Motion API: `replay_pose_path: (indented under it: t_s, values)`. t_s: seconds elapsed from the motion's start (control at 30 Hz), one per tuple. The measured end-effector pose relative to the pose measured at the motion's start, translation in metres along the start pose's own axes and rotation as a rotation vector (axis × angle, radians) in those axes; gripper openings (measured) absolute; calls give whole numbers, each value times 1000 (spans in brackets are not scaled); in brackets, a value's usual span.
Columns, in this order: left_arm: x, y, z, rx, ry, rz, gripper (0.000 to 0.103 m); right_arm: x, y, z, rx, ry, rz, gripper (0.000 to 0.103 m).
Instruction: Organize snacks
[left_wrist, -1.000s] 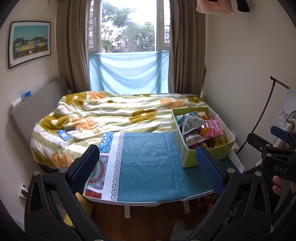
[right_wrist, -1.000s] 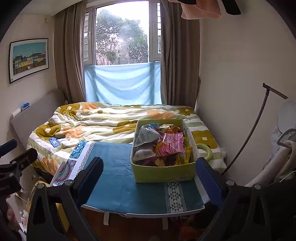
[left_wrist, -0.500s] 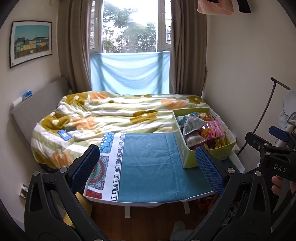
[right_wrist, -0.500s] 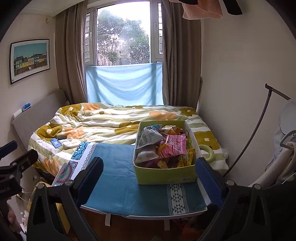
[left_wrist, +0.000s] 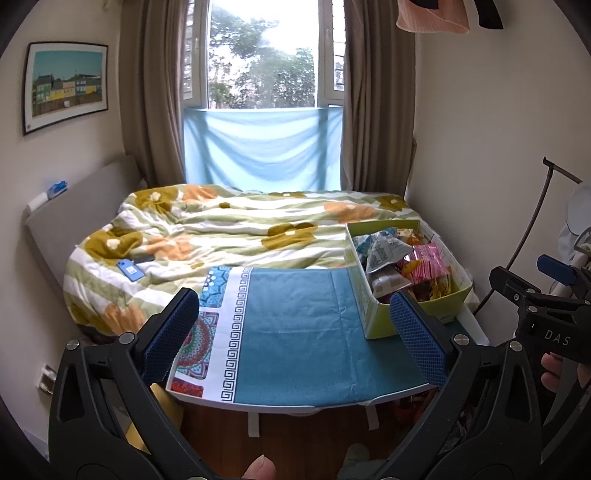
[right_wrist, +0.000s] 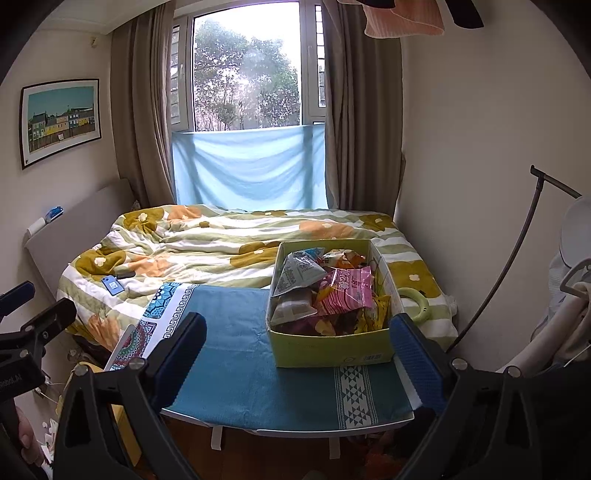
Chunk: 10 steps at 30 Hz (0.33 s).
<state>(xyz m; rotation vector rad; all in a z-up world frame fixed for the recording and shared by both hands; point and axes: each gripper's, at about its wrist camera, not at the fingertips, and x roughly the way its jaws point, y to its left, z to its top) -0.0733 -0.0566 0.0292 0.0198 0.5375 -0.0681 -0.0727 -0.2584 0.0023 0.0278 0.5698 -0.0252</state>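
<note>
Yellow-green snack box (right_wrist: 332, 349), packets heaped inside, at the right end of the teal-clothed table (right_wrist: 236, 373), directly ahead of the wide-open, empty right gripper (right_wrist: 297, 365); left gripper (left_wrist: 295, 343), likewise spread and empty, faces bare cloth.

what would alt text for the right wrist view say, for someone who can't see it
An open yellow-green box heaped with snack packets sits on a small table's teal cloth, ahead of the right tool, whose blue-padded fingers are spread wide and hold nothing. Behind the table is a bed with a floral quilt below a curtained window.
</note>
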Motion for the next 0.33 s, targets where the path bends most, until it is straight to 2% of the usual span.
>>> replay_pose_path:
  t_s: [0.33]
  values:
    - [0, -3, 2, 0, -30, 21, 102, 0, 0, 0, 1, 1, 1, 99]
